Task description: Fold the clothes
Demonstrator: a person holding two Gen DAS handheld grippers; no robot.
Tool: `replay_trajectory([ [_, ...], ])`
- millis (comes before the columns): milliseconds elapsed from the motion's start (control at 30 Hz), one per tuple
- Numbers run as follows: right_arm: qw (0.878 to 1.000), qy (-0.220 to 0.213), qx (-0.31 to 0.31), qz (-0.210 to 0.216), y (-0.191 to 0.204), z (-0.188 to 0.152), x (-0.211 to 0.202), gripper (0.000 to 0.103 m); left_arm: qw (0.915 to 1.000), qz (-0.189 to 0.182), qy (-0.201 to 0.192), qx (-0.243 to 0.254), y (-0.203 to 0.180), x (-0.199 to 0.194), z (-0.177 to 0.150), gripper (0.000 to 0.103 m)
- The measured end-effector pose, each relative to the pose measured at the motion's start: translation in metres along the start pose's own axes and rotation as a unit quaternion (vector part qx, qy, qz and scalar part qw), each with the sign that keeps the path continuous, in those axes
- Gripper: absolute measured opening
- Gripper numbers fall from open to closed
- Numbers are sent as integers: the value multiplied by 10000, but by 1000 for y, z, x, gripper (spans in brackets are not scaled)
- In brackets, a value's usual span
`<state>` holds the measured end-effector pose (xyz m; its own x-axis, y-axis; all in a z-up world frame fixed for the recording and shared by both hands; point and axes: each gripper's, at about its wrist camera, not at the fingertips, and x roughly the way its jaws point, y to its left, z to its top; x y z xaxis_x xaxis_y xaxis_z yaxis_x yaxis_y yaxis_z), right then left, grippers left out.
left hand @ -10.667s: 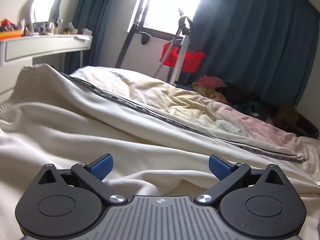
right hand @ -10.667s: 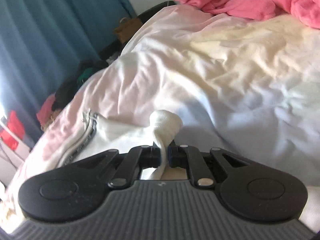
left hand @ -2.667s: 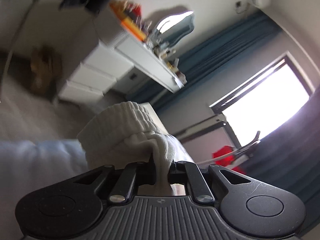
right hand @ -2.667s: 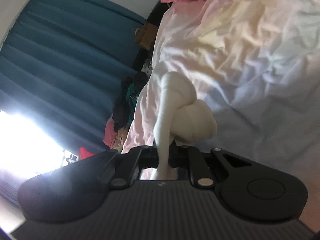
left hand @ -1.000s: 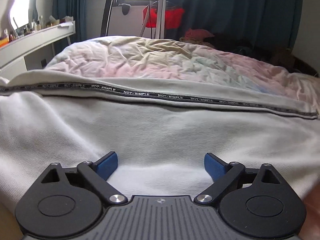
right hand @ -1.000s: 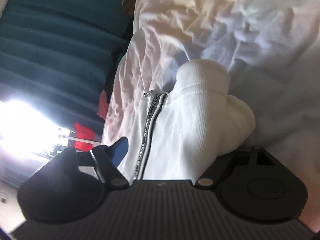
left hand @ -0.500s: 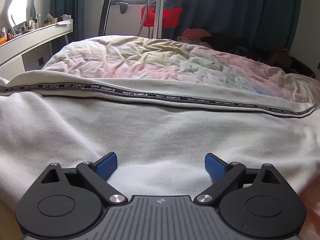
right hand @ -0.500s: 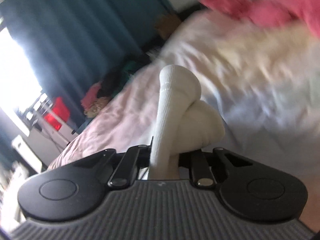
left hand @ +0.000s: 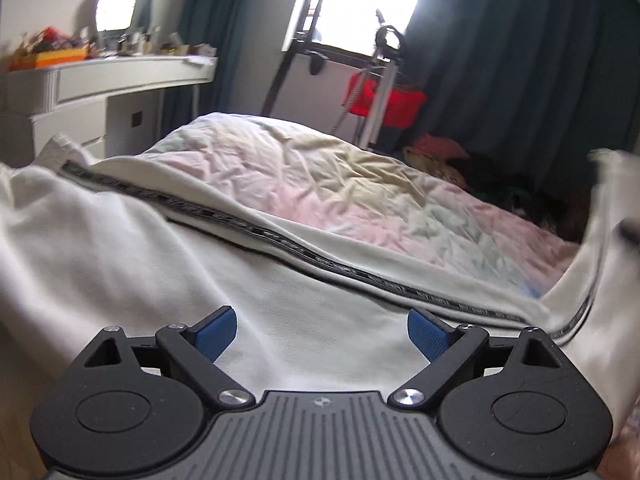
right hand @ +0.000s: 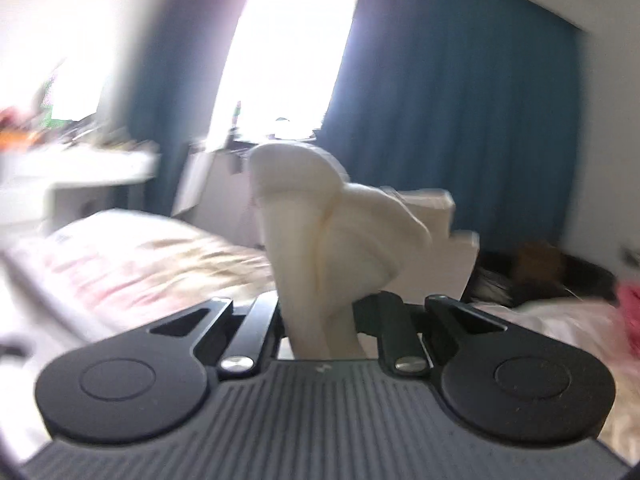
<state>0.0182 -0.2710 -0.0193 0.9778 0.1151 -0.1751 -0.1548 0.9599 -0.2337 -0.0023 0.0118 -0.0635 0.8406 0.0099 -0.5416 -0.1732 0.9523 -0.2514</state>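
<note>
A cream-white garment [left hand: 132, 248] with a black lettered stripe [left hand: 344, 270] lies spread across the near part of the bed. My left gripper [left hand: 322, 334] hovers low over it, open, its blue pads [left hand: 214, 330] wide apart with nothing between them. At the right edge of the left wrist view the garment's end [left hand: 600, 240] rises off the bed, blurred. My right gripper [right hand: 316, 320] is shut on that bunched ribbed end of the garment [right hand: 332, 220] and holds it up in the air above the bed.
The bed [left hand: 320, 184] has a crumpled pastel sheet. A white dressing table [left hand: 100, 84] with clutter stands at the left. A metal stand with a red basket [left hand: 384, 100], a window and dark blue curtains [left hand: 520, 80] are behind. Clothes [left hand: 440, 152] are piled by the curtain.
The right gripper has swung up and round with the garment's end, now facing the window. The garment's right end has lifted off the bed. The left gripper has tilted and stays open.
</note>
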Motion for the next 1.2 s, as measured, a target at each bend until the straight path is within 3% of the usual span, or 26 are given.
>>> replay_trajectory([
  [100,9922,407,-867,793,64,-29,4,14,9998,-69,-67,-177,6,-8,4,94],
  [167,9750,763,-1622,1313,102,-57,3,14,9997,-65,-61,-219,9,-11,5,94],
  [300,9580,987,-2315,1376,130,-85,0,15,9988,-162,92,-451,19,-10,8,94],
  [433,9667,1120,-1785,1452,119,-68,2,15,9970,-318,131,-699,30,-7,16,94],
  [667,9722,995,-1493,1503,153,-45,6,16,9940,-472,40,-982,55,-6,33,94],
  [833,9693,1175,-1287,1735,161,-43,8,19,9967,-434,-217,-649,58,-14,42,94],
  [900,9659,1368,-984,1965,155,-41,6,26,9967,-489,-261,-598,58,-17,42,94],
  [967,9608,1559,-680,2191,149,-38,5,52,9962,-594,-217,-591,58,-17,40,95],
  [1067,9498,1840,-220,2523,140,-35,3,76,9951,-761,17,-638,58,-11,35,95],
  [1200,9321,2120,383,2913,120,-26,-8,81,9841,-1411,396,-1000,60,-1,27,94],
])
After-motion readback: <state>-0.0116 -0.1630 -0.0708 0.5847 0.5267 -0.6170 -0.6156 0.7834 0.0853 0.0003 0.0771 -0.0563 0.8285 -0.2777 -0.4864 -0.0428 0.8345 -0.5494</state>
